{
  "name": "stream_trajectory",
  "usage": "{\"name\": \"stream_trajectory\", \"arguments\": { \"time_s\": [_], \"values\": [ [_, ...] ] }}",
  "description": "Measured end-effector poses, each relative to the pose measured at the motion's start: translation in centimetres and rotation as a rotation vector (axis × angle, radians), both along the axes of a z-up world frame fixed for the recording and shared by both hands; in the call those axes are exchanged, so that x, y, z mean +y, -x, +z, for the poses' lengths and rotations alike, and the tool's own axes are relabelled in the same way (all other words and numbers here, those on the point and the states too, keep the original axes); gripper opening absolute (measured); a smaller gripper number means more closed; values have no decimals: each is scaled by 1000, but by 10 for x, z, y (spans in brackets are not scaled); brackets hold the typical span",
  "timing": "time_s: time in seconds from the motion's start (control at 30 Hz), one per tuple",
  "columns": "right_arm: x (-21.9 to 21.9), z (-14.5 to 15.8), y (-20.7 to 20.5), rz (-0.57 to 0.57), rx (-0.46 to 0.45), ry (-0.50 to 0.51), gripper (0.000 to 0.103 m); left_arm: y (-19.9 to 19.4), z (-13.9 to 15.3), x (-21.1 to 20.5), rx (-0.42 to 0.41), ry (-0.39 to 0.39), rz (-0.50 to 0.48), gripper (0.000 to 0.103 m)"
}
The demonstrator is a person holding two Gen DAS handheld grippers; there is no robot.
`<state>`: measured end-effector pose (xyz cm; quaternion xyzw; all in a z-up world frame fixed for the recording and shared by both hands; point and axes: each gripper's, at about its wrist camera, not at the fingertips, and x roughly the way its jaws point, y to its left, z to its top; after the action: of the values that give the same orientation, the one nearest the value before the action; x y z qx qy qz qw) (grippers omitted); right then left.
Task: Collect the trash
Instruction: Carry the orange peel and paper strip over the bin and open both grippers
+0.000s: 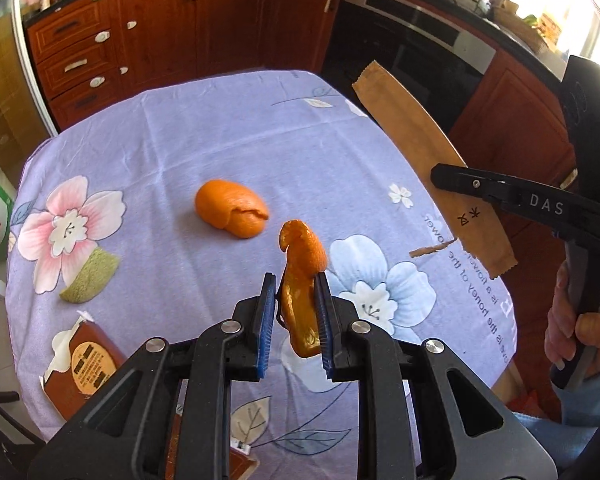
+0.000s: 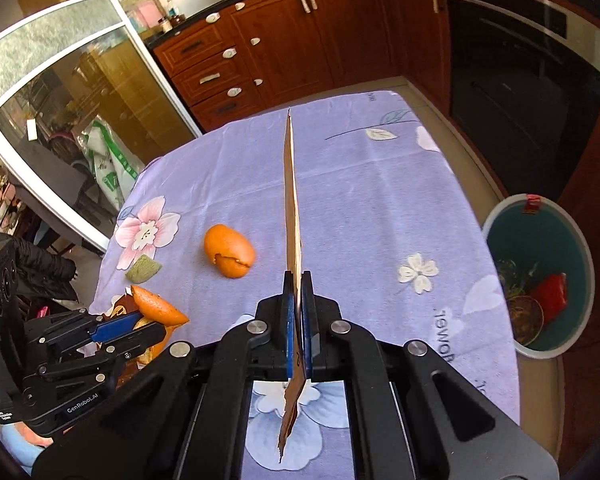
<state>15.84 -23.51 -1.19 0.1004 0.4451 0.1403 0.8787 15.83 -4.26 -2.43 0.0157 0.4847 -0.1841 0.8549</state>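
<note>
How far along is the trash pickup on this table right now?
Done: some trash already lies in the bin. In hand: left gripper grips an orange peel strip; right gripper clamps a brown paper wrapper. Left: the big orange peel, green rind and brown packet.

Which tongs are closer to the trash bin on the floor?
Right. The right tongs, gripping the brown paper wrapper, are on the table side beside the bin. The left tongs, holding orange peel, are farther away.
</note>
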Motion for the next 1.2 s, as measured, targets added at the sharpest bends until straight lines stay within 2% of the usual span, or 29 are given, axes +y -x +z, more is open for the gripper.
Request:
{"name": "stream_trajectory", "arguments": {
  "time_s": [0.2,0.57,0.77,1.2],
  "values": [
    [-70,-1,16,-118,-10,-23,3,-2,6,-60,-11,-42,-110,21],
    [-178,-23,39,-327,22,-72,3,-18,6,-165,0,-80,-294,21],
    [-213,-48,44,-398,78,-88,3,-34,-4,-216,10,-93,-367,21],
    [-259,-95,16,-455,192,-149,4,-73,-39,-293,86,-107,-395,21]
  ]
}}
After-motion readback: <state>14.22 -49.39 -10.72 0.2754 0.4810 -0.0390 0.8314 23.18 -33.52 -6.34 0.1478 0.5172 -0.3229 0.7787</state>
